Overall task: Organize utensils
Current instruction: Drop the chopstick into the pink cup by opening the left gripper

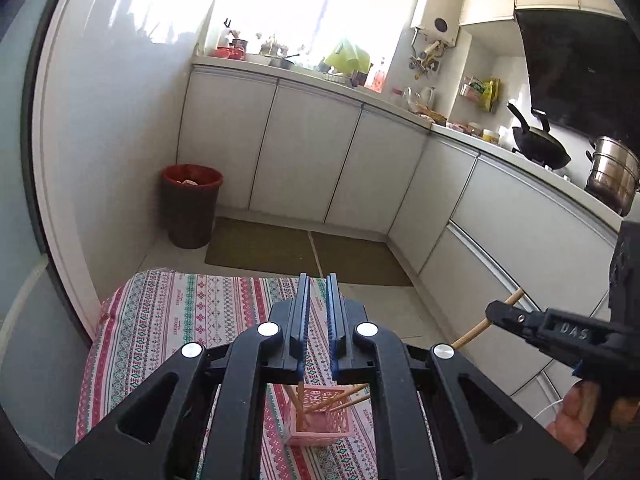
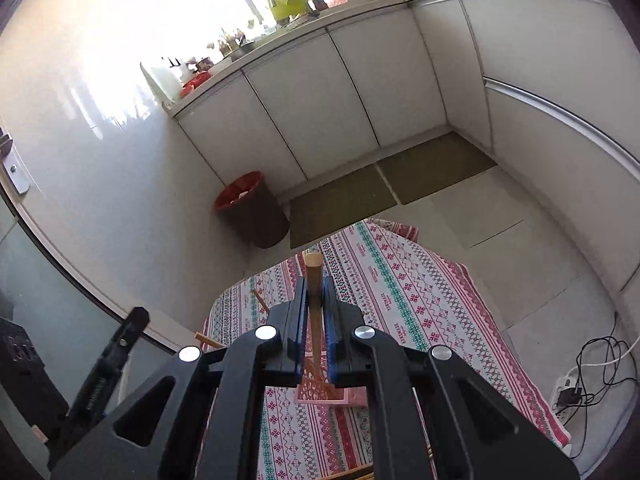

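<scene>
- Bright window [image 1: 304,4] over an L-shaped run of white cabinets [image 1: 304,160], its top cluttered.
- Pale tiled floor [image 2: 500,216] with two olive mats [image 1: 304,254].
- Red-lined bin [image 1: 191,205] against the glossy white wall [image 1: 116,120].
- Black wok [image 1: 540,144] and steel pot [image 1: 612,174] at the stove.

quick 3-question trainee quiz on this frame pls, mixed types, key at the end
1. True or false: the right gripper is shut on a chopstick.
2. Multiple choice: where does the pink basket stand? A) on the floor mat B) on the patterned tablecloth C) on the kitchen counter
3. Fill in: the left gripper holds ____ between its fingers.

Key:
1. True. The stick is clamped between the blue pads in the right wrist view.
2. B. It stands on the tablecloth, with several chopsticks already leaning in it.
3. Nothing. The fingers stand nearly together with a bare gap.
</scene>
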A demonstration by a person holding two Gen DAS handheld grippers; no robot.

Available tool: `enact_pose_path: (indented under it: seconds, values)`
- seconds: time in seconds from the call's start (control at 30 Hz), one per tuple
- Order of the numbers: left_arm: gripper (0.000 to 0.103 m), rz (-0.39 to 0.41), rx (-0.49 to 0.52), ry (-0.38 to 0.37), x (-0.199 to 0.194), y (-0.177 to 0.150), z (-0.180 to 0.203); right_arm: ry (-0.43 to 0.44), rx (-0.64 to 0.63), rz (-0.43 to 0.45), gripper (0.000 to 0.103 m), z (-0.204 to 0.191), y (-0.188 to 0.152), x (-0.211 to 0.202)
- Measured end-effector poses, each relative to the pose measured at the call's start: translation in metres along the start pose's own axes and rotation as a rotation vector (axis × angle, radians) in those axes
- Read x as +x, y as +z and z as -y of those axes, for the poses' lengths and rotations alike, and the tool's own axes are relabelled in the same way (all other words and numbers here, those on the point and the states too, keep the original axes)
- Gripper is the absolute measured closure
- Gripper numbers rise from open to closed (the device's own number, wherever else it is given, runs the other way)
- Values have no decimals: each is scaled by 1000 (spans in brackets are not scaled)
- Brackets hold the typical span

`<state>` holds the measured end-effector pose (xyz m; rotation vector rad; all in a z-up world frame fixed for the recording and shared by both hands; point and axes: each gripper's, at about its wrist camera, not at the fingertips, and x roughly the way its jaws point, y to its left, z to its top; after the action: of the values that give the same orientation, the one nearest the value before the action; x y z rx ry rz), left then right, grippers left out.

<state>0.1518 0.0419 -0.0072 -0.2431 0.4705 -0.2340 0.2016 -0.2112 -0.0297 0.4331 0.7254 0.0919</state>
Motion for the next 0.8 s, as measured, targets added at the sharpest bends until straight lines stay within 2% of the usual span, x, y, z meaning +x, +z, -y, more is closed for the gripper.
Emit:
enact_pose_path:
  seconds: [0.23, 0.33, 0.37, 0.4, 0.5, 0.57, 0.6, 0.67, 0.73, 0.8]
  values:
    - [86, 11, -19, 34, -6, 9, -5, -36, -46, -45, 95, -11, -11, 30]
    - [85, -8, -1, 40, -2, 6, -3, -31, -94, -61, 88, -17, -18, 46]
    - [85, -11, 11, 48, -1, 4, -2, -32, -99, -58, 77, -17, -21, 48]
    - [85, -11, 25, 56, 0, 3, 0, -31, -99, -55, 71, -17, -23, 49]
    - [84, -17, 60, 66, 1, -1, 8, -46, -98, -38, 62, -15, -24, 46]
    - [78, -28, 71, 75, 3, -3, 9, -55, -93, -7, 45, -12, -23, 39]
    - [71, -34, 77, 85, 3, -5, 10, -57, -87, 10, 40, -9, -23, 35]
    - [61, -42, 87, 94, 5, -8, 11, -58, -66, 39, 22, -1, -24, 25]
    - [47, -70, 113, 91, 8, -14, 13, -64, -25, 68, 13, 14, -27, 15]
    - [42, -102, 150, 74, 11, -22, 18, -104, 29, 105, 9, 34, -33, 5]
